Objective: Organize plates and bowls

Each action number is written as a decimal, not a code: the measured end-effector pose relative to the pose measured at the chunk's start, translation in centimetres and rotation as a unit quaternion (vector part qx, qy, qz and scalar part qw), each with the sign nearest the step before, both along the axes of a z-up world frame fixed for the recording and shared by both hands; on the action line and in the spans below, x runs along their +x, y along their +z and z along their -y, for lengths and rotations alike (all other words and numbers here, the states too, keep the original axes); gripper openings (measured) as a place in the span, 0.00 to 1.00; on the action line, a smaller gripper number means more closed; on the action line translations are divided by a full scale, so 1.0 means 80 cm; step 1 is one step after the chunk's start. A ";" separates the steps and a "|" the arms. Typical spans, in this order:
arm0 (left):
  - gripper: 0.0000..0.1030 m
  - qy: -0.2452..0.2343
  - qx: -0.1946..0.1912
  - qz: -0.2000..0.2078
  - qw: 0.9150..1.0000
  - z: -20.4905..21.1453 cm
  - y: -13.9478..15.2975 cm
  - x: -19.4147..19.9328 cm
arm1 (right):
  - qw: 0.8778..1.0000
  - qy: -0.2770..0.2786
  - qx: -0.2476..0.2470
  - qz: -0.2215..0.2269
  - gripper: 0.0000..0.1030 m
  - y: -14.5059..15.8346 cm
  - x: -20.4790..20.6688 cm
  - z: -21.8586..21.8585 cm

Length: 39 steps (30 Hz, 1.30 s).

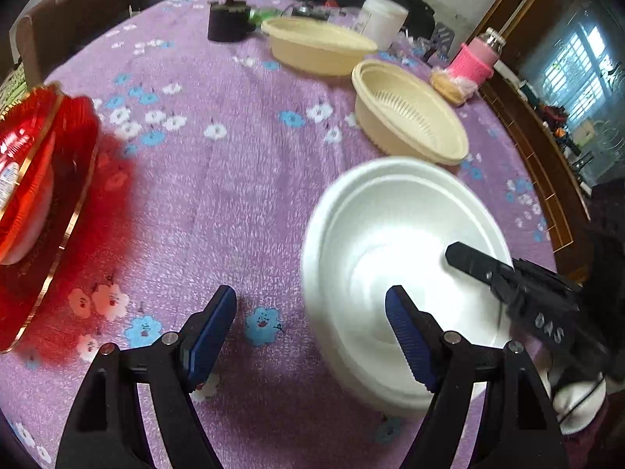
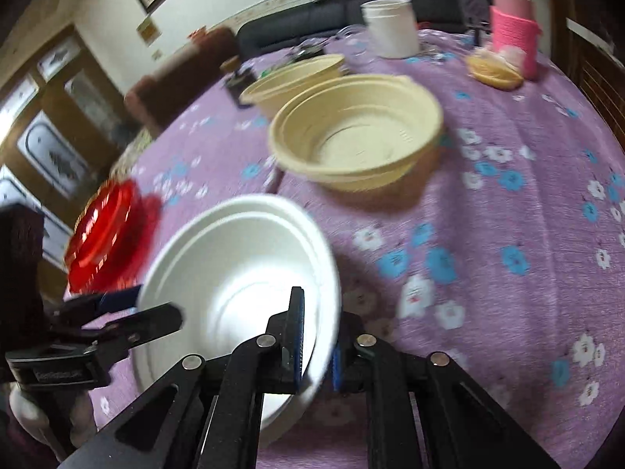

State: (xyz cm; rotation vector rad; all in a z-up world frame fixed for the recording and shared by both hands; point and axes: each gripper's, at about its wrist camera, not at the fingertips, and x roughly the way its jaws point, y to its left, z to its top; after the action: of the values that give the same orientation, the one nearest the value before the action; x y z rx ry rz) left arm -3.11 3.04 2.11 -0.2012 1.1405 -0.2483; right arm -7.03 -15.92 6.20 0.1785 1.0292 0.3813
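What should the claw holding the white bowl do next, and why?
Probably carry the round white foam bowl toward the cream plastic bowl and lower it inside. The right claw is already pinched on the white bowl's rim, the cream bowl sits empty just beyond on the purple flowered tablecloth, and the left claw is open with nothing between its fingers.

Both claws share one build: black angular plastic arms with triangular cut-outs, silver round screws at the pivots, and blue ribbed pads lining the fingers. The left claw (image 1: 312, 332) and right claw (image 2: 316, 336) match; white embossed lettering marks the right claw's body at 4 o'clock in the left wrist view
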 end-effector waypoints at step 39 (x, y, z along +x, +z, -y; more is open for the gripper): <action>0.10 -0.016 -0.022 0.051 0.998 -0.033 0.038 -0.036 | 0.998 -0.008 -0.010 0.054 0.17 0.046 -0.061 -0.027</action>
State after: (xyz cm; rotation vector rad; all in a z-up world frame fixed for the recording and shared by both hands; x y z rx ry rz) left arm -5.99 5.70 5.13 -0.2065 1.0385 -0.3079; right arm -11.91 -13.75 9.92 0.1460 0.9241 0.3625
